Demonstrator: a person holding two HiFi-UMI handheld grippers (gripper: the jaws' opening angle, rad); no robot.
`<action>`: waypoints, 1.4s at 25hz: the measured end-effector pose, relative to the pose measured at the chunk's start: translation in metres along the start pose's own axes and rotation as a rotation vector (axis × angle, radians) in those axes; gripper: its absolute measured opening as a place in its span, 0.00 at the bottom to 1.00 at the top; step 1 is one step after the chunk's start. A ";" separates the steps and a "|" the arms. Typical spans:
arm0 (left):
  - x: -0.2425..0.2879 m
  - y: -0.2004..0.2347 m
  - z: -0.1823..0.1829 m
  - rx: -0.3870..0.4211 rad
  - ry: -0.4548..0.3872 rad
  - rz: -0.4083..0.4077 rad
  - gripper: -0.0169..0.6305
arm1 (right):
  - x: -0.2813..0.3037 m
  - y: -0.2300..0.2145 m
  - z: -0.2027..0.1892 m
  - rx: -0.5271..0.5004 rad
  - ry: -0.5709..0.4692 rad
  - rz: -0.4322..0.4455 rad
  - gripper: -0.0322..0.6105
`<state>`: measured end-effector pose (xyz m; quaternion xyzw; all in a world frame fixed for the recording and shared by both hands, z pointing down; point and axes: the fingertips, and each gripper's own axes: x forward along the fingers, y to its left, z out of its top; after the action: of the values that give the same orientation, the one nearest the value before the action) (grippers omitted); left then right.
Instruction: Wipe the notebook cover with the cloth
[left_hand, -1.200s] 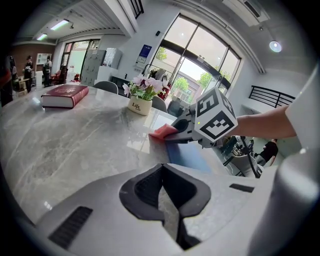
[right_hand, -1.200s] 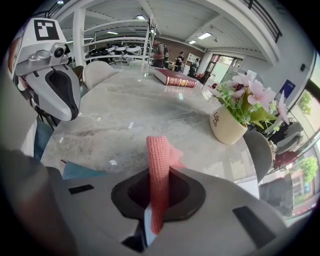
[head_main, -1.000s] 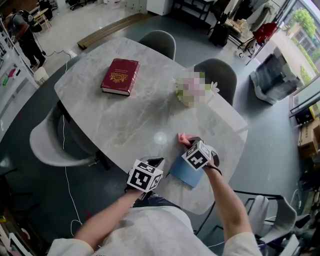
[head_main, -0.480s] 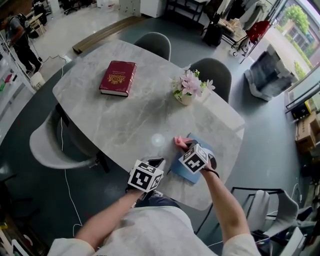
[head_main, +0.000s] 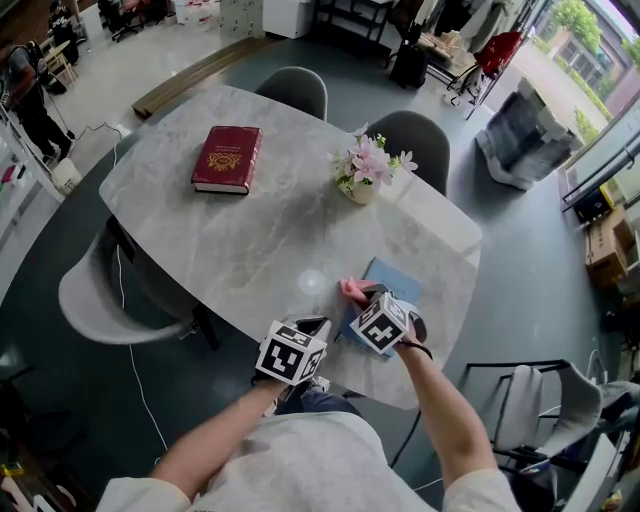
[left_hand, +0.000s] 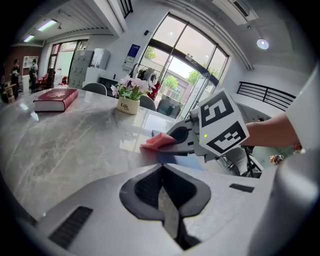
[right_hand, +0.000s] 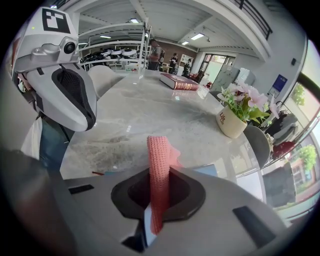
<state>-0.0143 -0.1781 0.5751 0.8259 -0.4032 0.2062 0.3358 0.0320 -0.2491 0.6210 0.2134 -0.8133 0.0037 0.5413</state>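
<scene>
Blue notebook (head_main: 393, 279) lies flat near the tabletop's (head_main: 250, 240) near edge, on our right, part covered by the right gripper (head_main: 362, 300). Pink knitted cloth (head_main: 350, 292) is clamped between that gripper's jaws, its free end sticking out past the notebook's left edge; we can't tell if it touches the cover. Left gripper (head_main: 308, 328) sits just left of the notebook at the tabletop edge, jaws closed together with nothing between them. Readable writing: the flower pot (right_hand: 230, 122) says "Life", with smaller print under it too small to read; the red book (head_main: 227, 158) has a gold emblem and no legible text. Both forearms reach forward from the bottom of the head view, the right one angled inward and its marker cube over the notebook. The tabletop is grey marble, rounded, with the pot mid-right and the book at the far left. Grey chairs (head_main: 295, 88) stand on the far side and a white chair (head_main: 95, 290) at left. Room: grey floor, big windows, a person (head_main: 25, 85) standing far left.
</scene>
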 end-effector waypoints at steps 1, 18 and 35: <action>-0.001 -0.001 -0.001 0.004 0.001 -0.004 0.04 | -0.001 0.003 0.000 0.003 -0.001 0.000 0.07; -0.025 -0.009 -0.022 0.057 0.020 -0.046 0.04 | -0.015 0.047 -0.006 0.048 0.009 -0.018 0.07; -0.056 -0.012 -0.037 0.111 0.016 -0.087 0.04 | -0.026 0.094 -0.003 0.123 0.004 -0.049 0.07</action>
<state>-0.0402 -0.1160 0.5615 0.8582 -0.3523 0.2202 0.3014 0.0104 -0.1540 0.6207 0.2660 -0.8051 0.0409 0.5285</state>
